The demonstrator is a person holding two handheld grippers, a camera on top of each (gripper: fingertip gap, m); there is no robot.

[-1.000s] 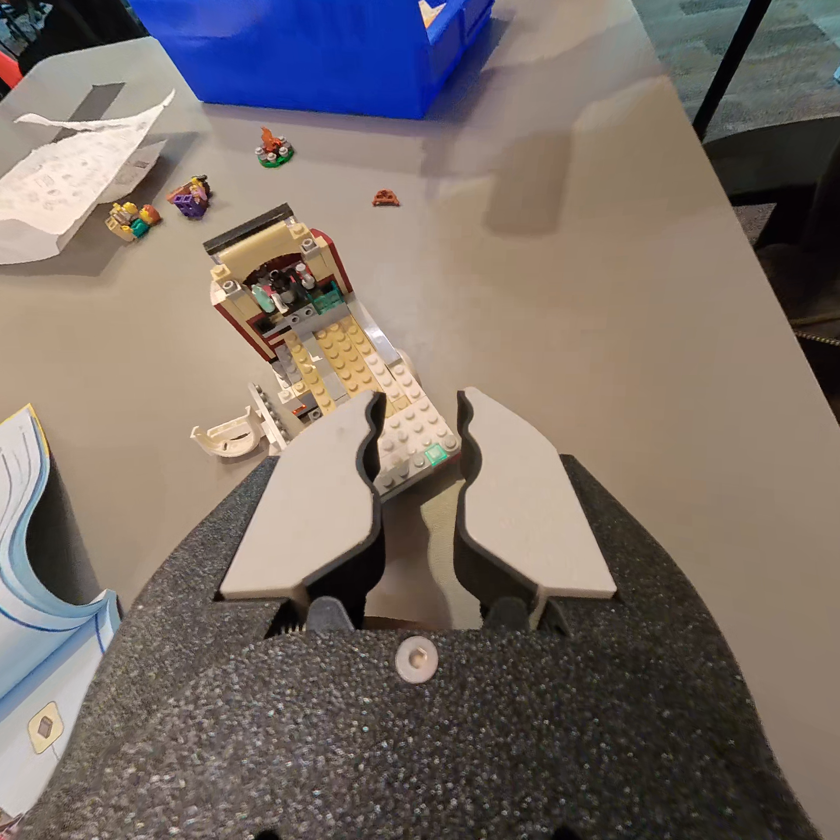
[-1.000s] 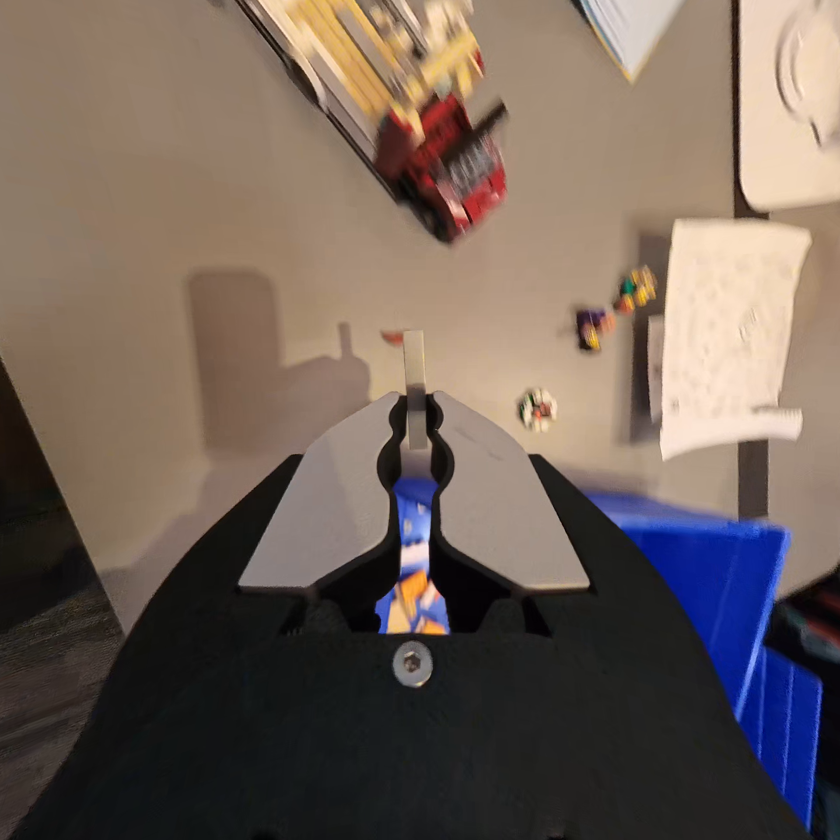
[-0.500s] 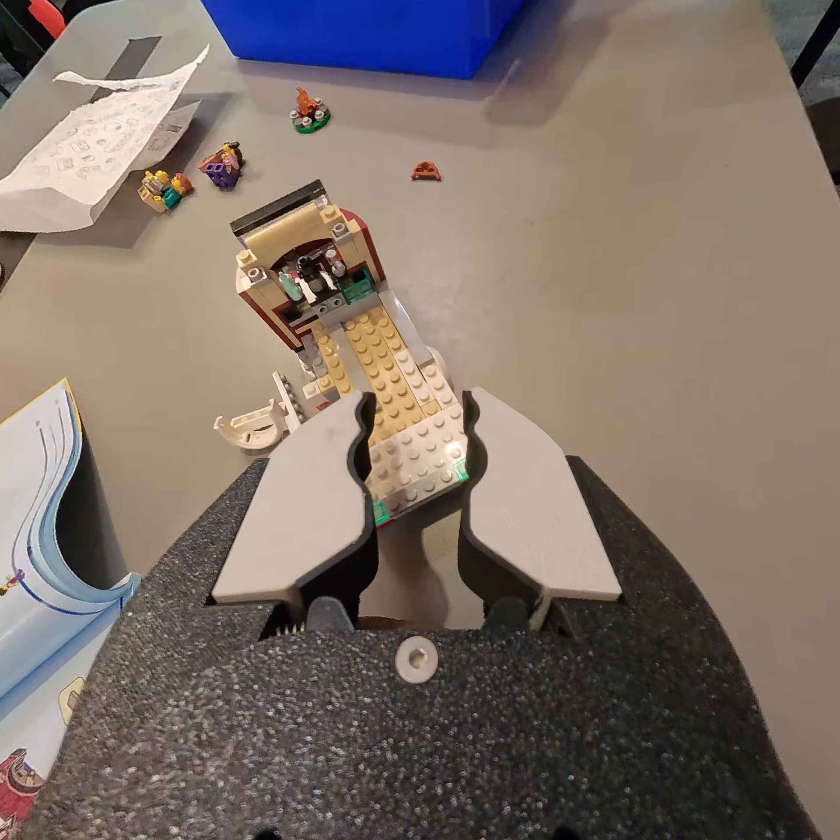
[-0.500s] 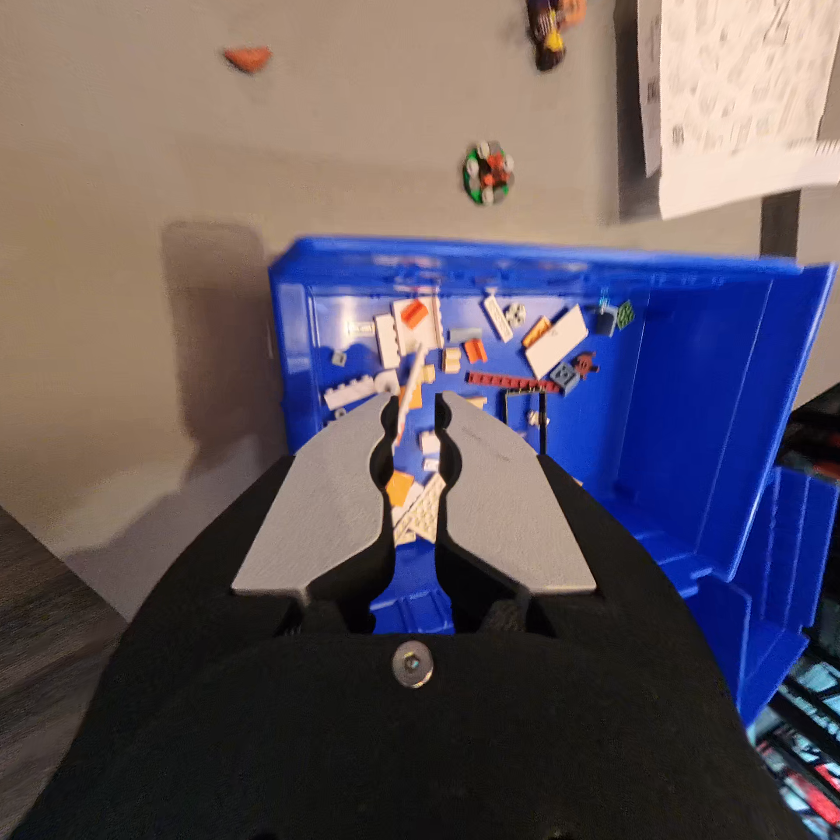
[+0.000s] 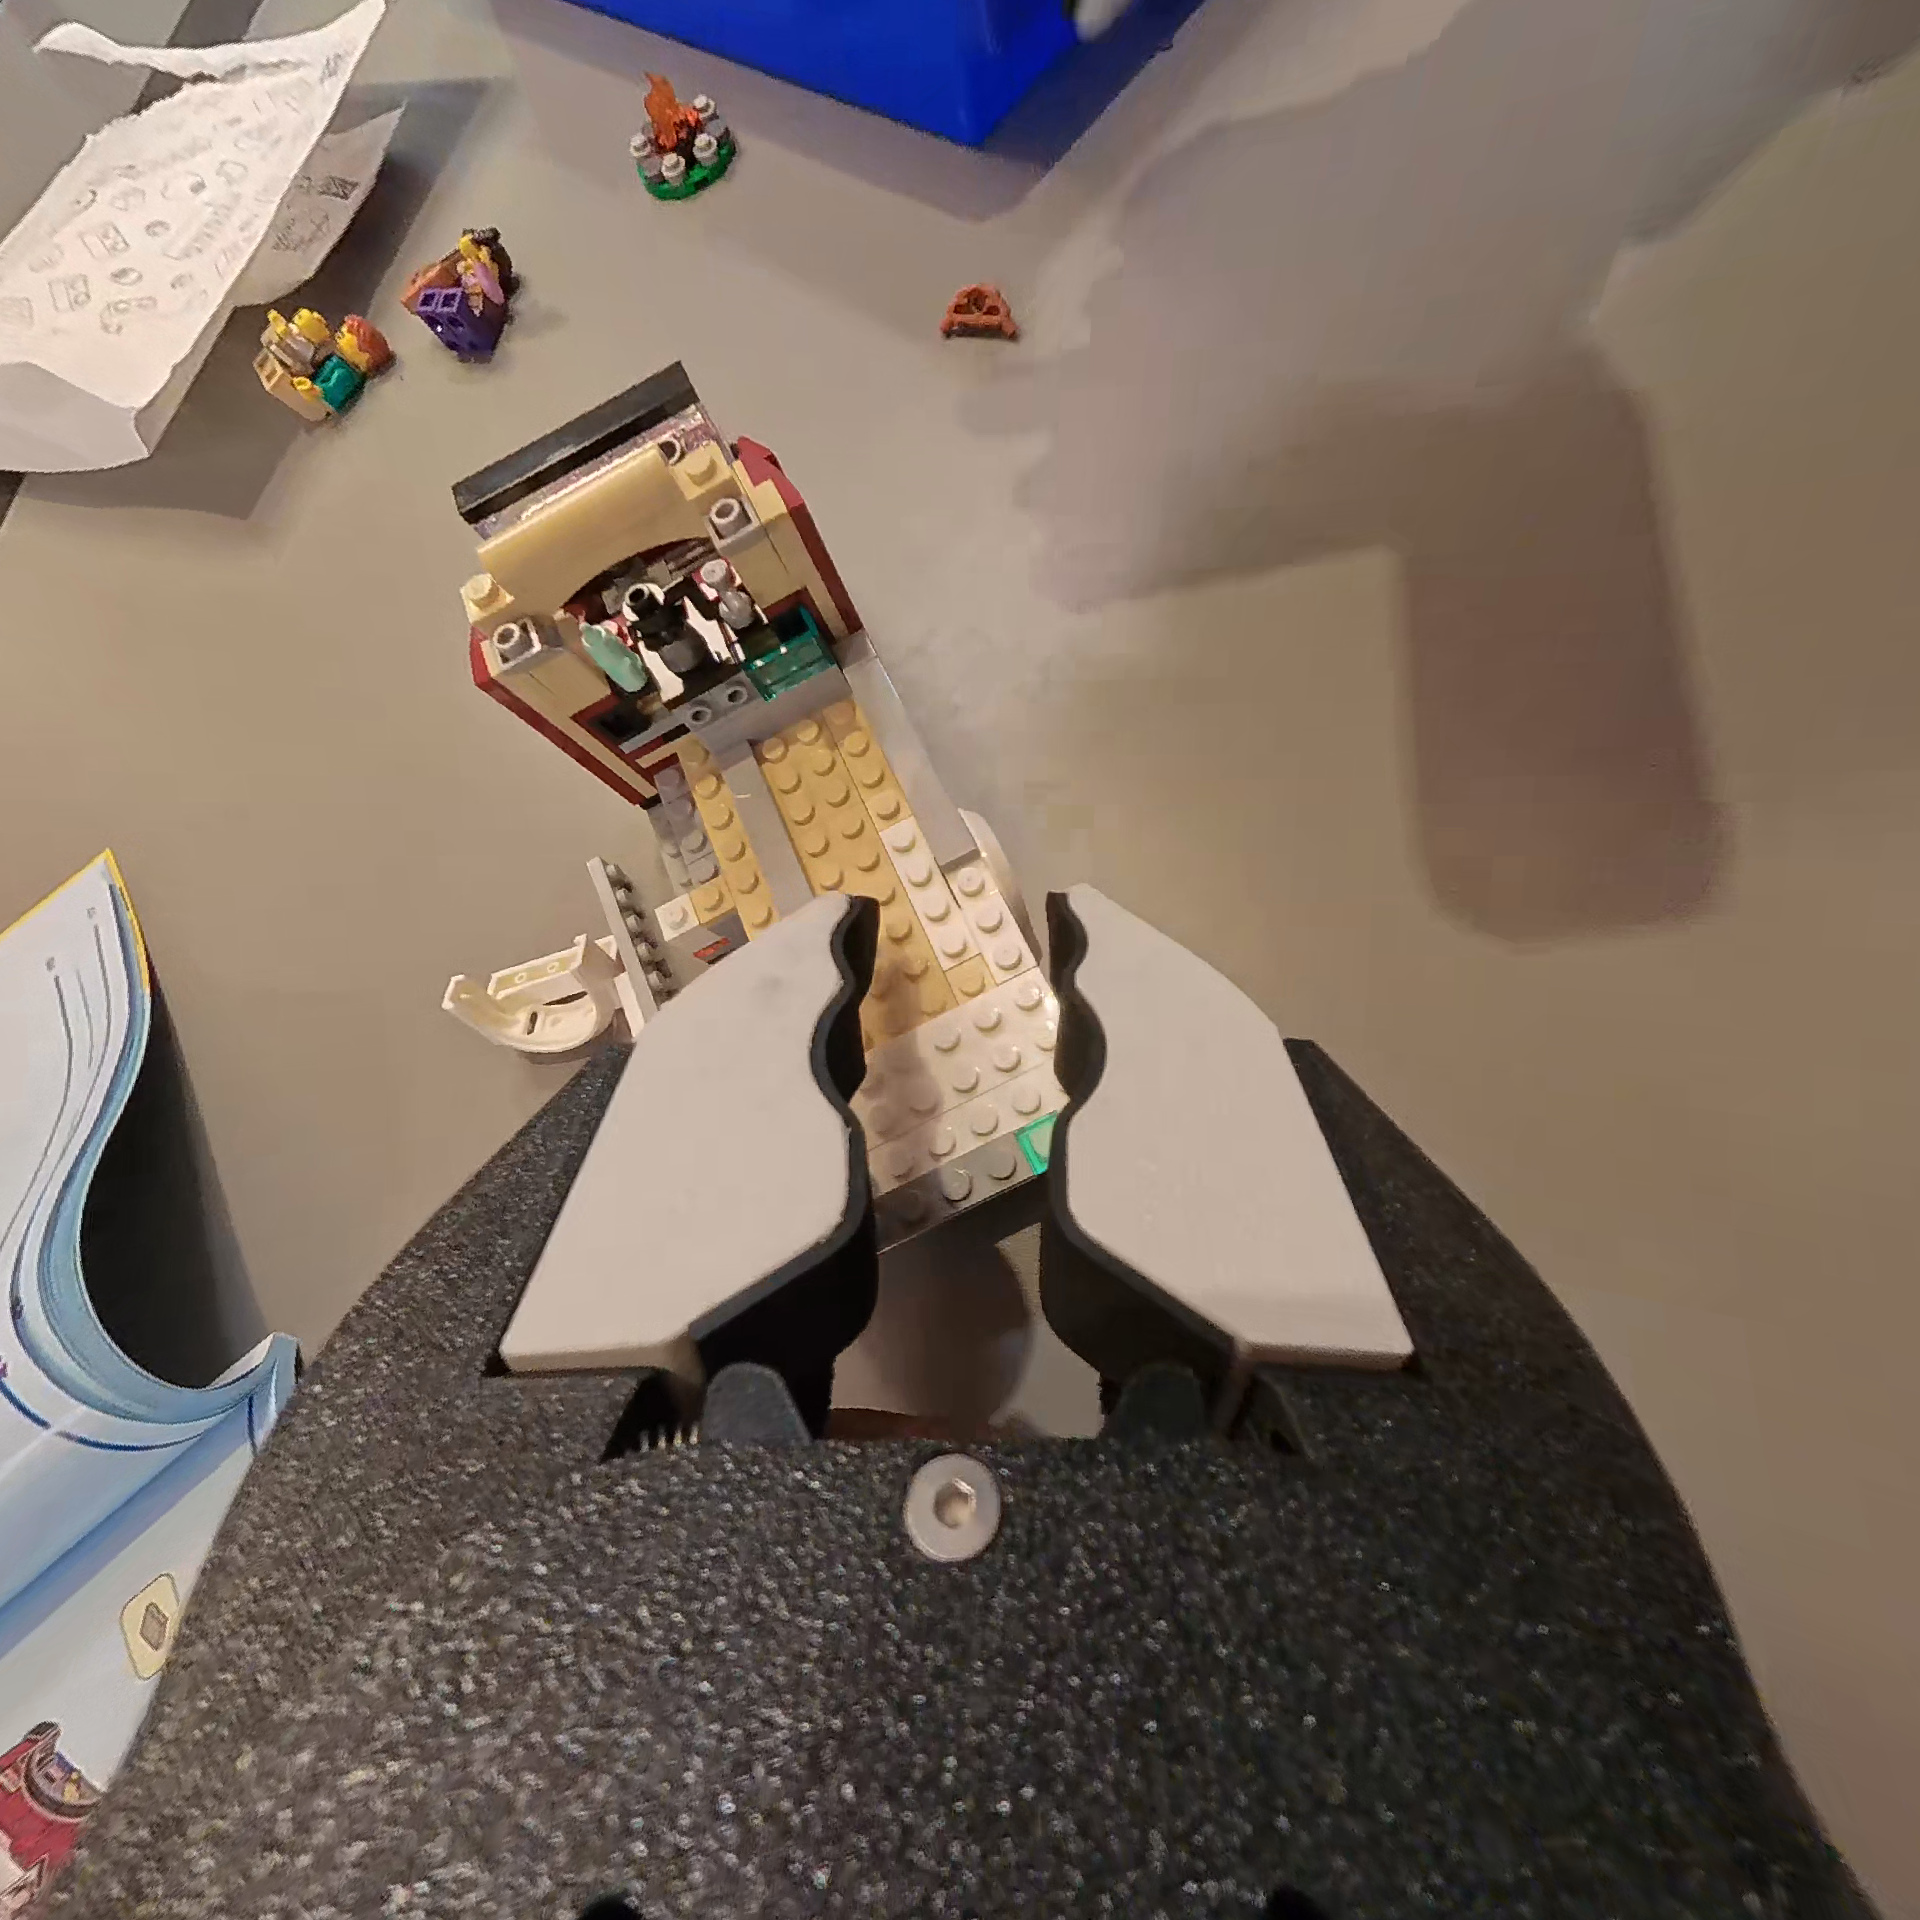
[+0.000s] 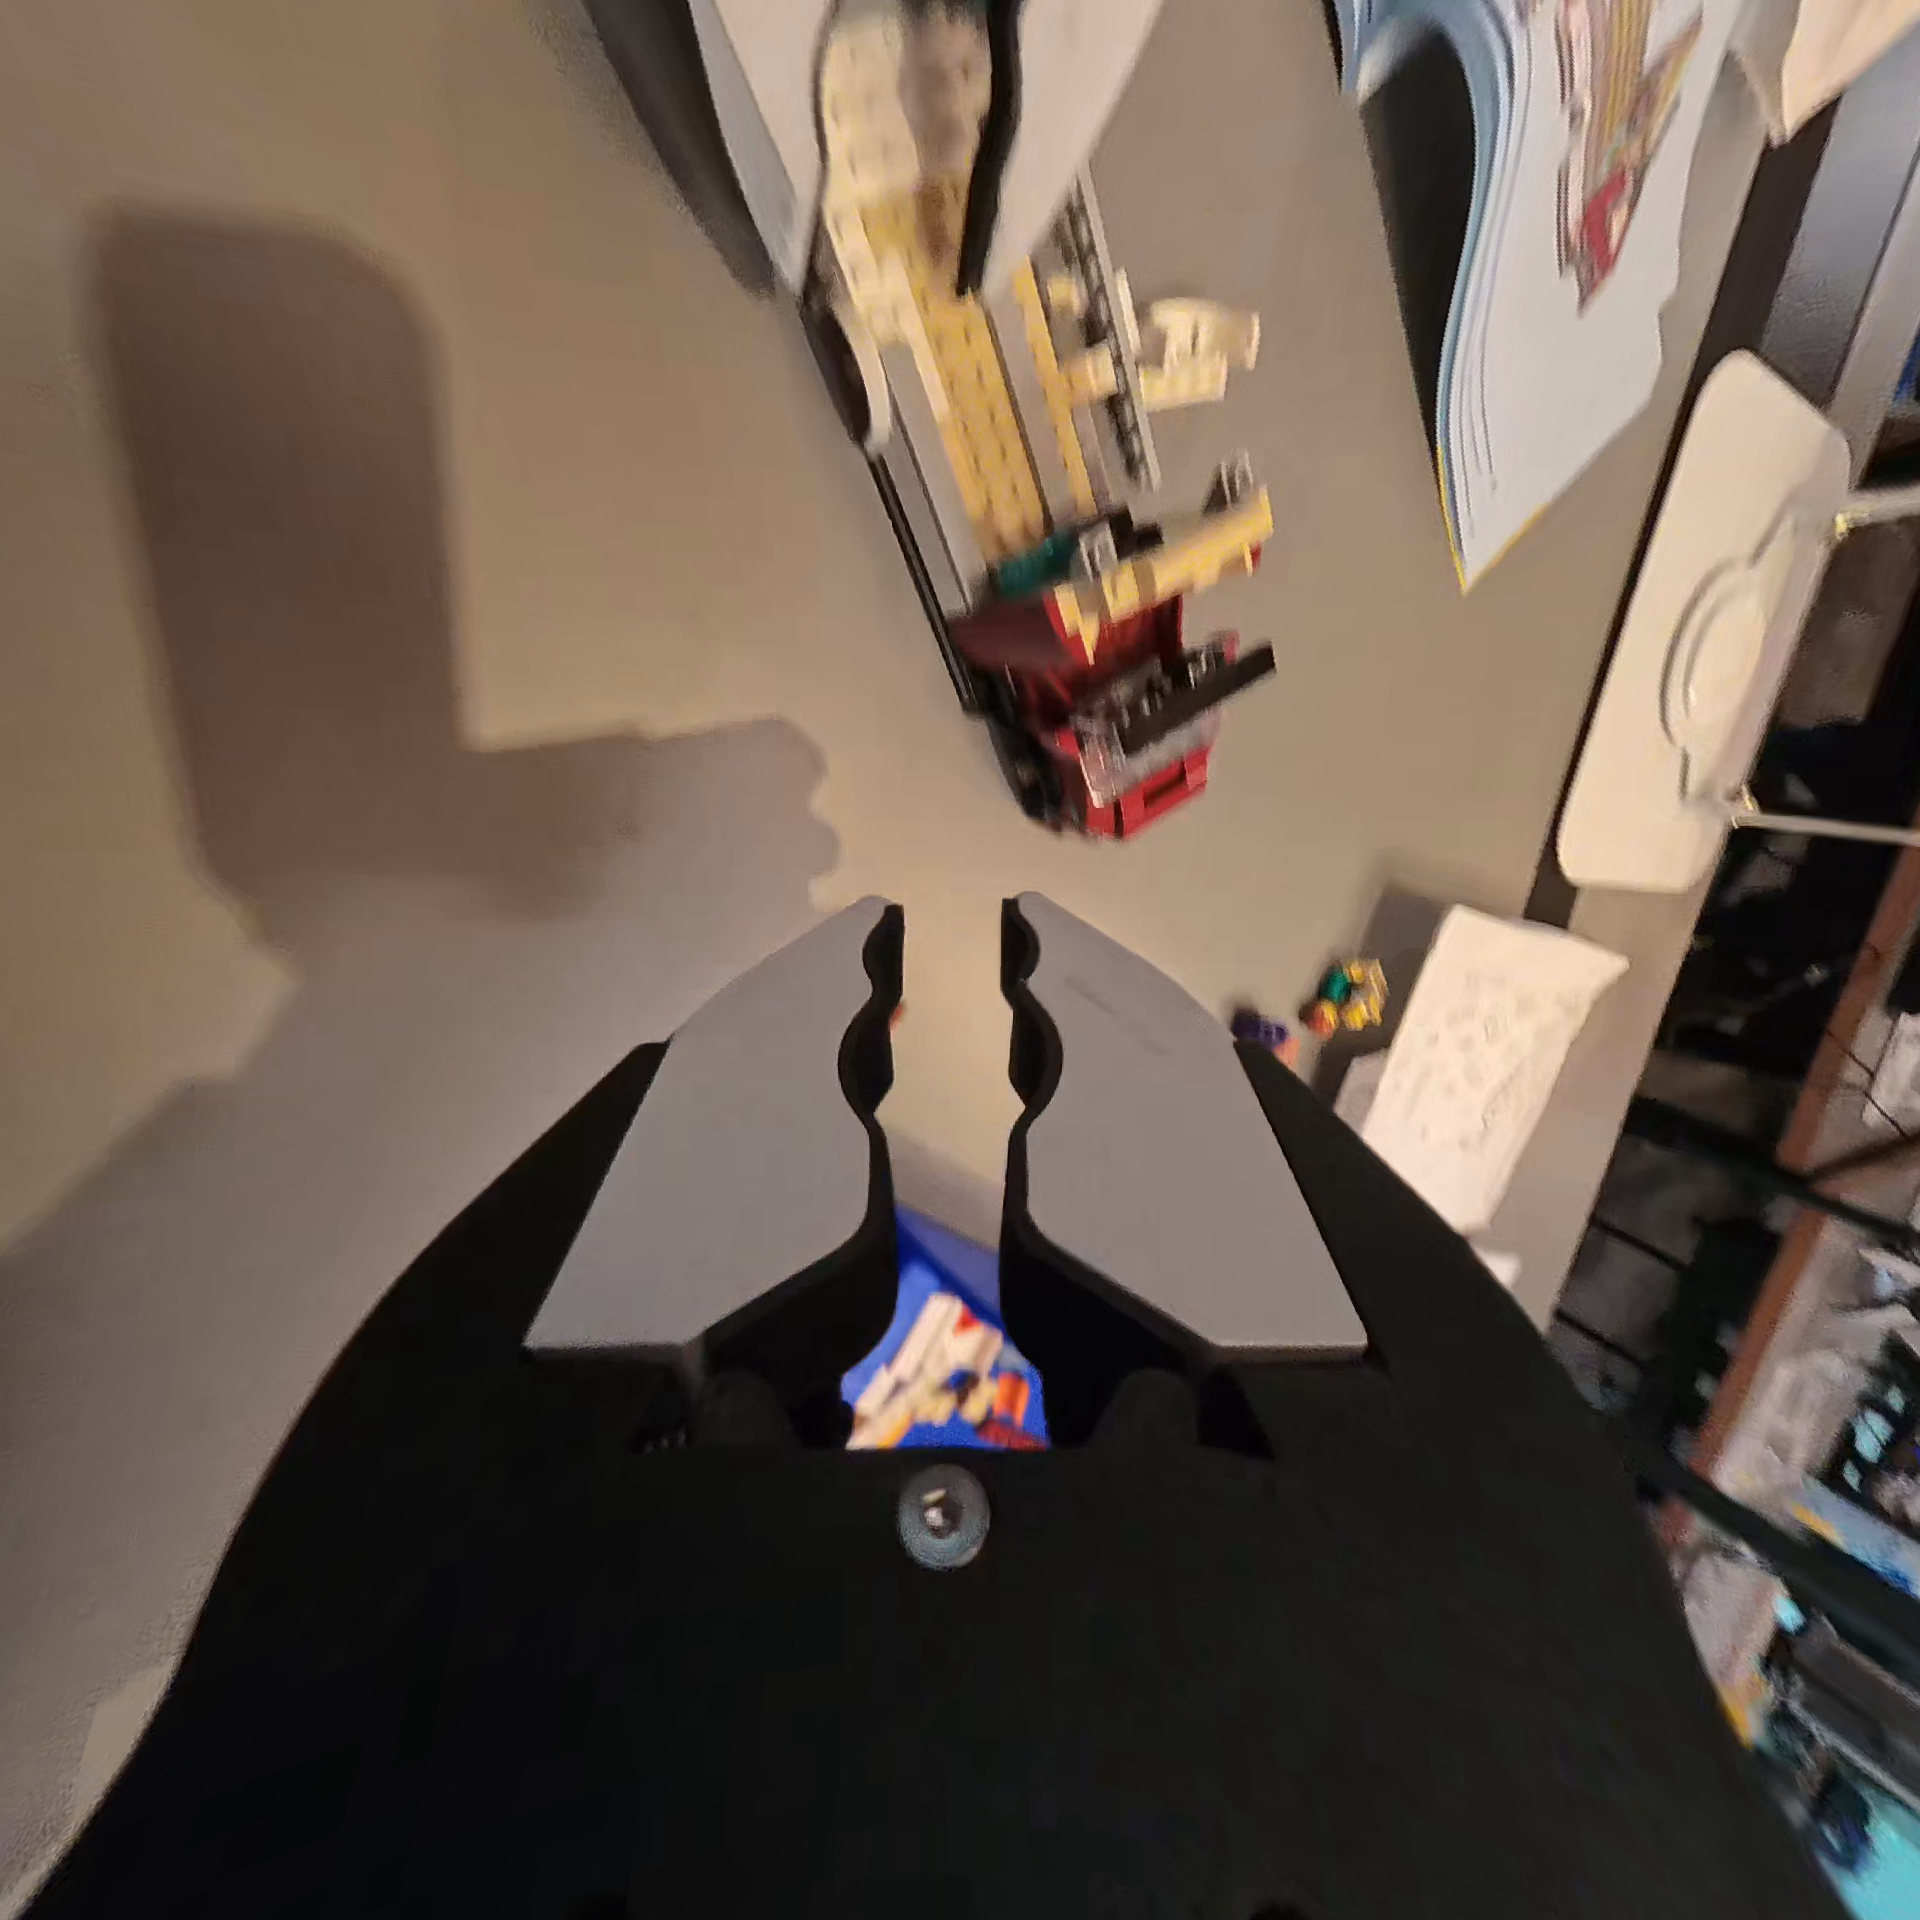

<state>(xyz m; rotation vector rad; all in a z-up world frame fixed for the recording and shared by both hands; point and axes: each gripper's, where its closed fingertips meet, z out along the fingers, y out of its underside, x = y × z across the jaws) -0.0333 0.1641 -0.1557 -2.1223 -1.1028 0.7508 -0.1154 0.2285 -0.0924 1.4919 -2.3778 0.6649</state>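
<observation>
Two grippers, one load. Our left gripper [image 5: 951,925] pinches the near end of the build [image 5: 810,790] by its grey base plate, one finger on each side edge. We judge the low end grip is there to steady the build and leave the studs and the arch end clear. That near end looks slightly raised off the bench [image 5: 1351,312].

Our right gripper [image 6: 951,914] is spread with nothing in it, beyond the build's arch end, above the bin [image 5: 935,62]. The booklet [image 5: 62,1195] and white arch piece [image 5: 530,997] lie left of the build.

Left tongs [image 5: 951,914] clamping, right tongs [image 6: 951,914] parted
</observation>
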